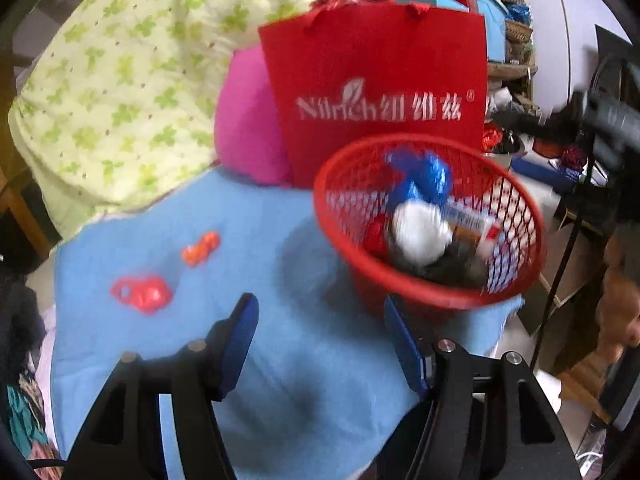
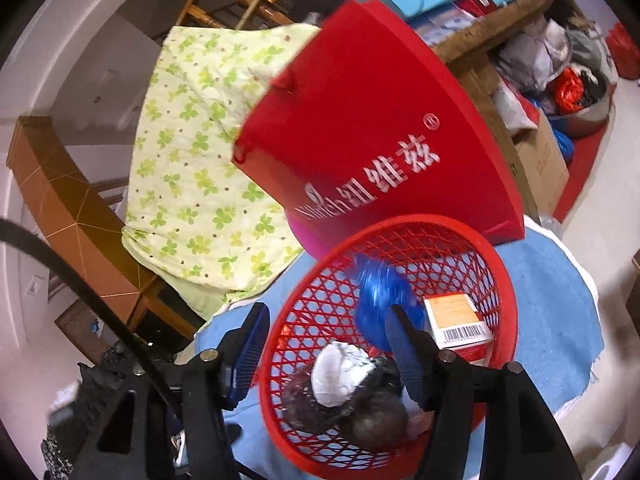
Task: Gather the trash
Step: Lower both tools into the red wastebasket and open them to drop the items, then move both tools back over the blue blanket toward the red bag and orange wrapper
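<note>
Basket (image 2: 496,280) at my surface's right edge – blue wad (image 2: 376,292) inside | right gripper (image 2: 324,344) fingers released, straddling its rim | left gripper (image 1: 320,340) fingers released, empty.

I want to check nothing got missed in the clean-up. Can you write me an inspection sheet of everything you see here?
Surface: blue cloth covers the work area.
Job's things: red mesh basket holds a blue wrapper, white wad, dark wad and barcoded box. Red scrap and orange scrap lie loose on the cloth.
Clutter: red bag, pink cushion, clover quilt.
Grippers: left gripper open, nothing between its fingers. Right gripper open, straddling the basket's rim.
Cables: black cable at the right wrist view's left.
Surroundings: cardboard box, metal bowl, piled goods.
</note>
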Demonstrator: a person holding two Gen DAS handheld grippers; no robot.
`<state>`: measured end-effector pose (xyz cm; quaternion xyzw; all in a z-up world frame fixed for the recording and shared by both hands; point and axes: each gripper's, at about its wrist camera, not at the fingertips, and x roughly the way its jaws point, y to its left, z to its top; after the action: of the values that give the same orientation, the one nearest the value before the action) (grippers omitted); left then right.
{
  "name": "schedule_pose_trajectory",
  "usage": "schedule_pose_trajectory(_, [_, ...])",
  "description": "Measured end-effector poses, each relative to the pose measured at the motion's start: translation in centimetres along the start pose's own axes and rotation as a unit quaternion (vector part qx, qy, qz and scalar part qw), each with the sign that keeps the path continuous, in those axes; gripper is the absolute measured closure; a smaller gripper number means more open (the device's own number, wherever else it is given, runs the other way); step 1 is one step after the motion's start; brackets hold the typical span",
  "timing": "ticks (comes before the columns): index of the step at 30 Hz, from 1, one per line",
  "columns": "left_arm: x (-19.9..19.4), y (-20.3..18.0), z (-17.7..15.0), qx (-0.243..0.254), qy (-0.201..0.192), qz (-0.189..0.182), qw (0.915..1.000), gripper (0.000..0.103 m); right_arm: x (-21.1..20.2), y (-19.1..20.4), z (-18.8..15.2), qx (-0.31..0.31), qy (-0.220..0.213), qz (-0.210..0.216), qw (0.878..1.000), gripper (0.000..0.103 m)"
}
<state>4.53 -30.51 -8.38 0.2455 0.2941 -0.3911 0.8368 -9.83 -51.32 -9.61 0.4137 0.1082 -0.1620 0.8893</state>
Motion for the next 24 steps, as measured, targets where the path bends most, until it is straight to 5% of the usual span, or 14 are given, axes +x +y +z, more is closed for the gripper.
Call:
schedule_pose_trajectory(12, [0.1,2.6,-6.2,-0.042,0.084,0.030,0.9952,0.037,-3.5,2.9,-1.7,-0.040,-0.013,0.008,0.999,0.039])
schedule_pose_trajectory(24, [-5.4,3.7,-6.1,-0.053,0.042,0.068,0.9954,0.037,-7.0,7.9,-3.3,-0.100,-0.012,0.054,0.993,0.039])
